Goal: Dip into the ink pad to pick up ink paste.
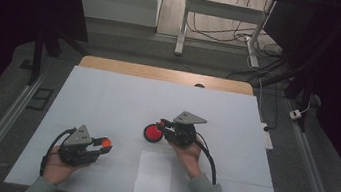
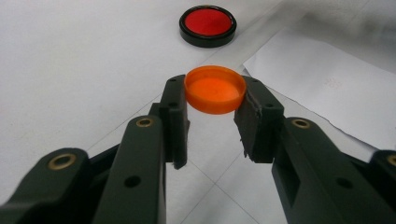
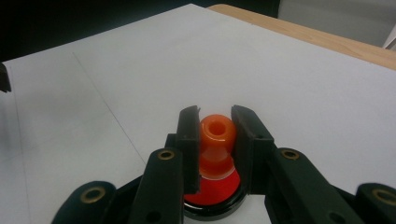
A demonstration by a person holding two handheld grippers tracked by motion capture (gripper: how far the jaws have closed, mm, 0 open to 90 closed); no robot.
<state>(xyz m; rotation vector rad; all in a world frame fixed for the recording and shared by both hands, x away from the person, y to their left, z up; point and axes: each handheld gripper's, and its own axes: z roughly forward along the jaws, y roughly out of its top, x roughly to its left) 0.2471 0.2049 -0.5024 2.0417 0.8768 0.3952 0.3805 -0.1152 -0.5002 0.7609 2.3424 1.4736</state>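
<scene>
Clamped tight on an orange cap [image 2: 215, 88], held level by its rim and clear of the table [image 1: 107, 97]: left gripper [image 2: 212, 100], well left of the red dish [image 1: 153, 133] and nearer the person. Closed likewise, right gripper [image 3: 215, 130], on an orange waisted piece [image 3: 217, 140] with a hole in its top, upright directly over the red dish. Cannot tell whether its foot touches the red face.

Probably about bringing cap and piece together at the dish. To do it well:
- Keep the waisted piece upright and centred over the dish.
- Carry the cap level across to the dish, passing beyond the white sheet [image 1: 154, 174].
- Line rim over hole before lowering.
- Avoid squeezing harder, lest the cap flip out.
</scene>
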